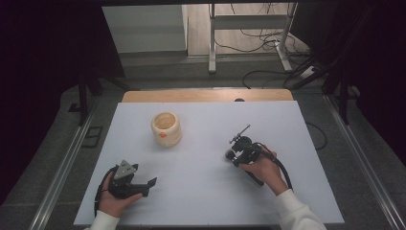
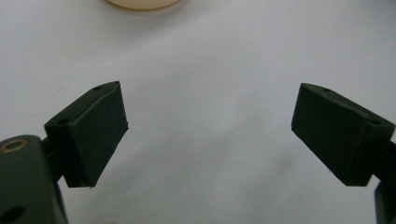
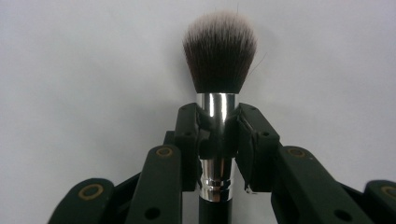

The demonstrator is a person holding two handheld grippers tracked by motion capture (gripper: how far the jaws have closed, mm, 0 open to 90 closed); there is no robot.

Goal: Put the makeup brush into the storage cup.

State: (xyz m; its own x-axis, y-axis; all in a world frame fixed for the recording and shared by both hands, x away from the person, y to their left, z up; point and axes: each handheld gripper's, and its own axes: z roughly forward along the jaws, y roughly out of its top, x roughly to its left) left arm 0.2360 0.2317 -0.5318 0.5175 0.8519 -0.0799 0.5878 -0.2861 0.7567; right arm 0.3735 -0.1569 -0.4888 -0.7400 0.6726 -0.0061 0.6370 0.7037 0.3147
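A makeup brush [image 3: 219, 51] with dark, white-tipped bristles and a shiny silver collar lies along my right gripper [image 3: 216, 126], whose pads press on the collar from both sides. In the high view that right gripper [image 1: 235, 155] sits right of the table's middle, with the brush head [image 1: 230, 154] pointing left. My left gripper [image 1: 149, 187] rests near the front left and points right. Its jaws stand wide apart over bare table, with nothing between the left gripper's [image 2: 210, 135] pads. A cream round cup [image 1: 166, 128] with a red dot stands upright at the middle left; the cup's base [image 2: 142, 3] shows ahead of the left gripper.
The white table top [image 1: 206, 201] has a wooden strip [image 1: 206, 96] along its far edge. Beyond it are a metal frame's legs [image 1: 211, 43] and loose cables [image 1: 268, 43] on the floor. Rails run along both sides of the table.
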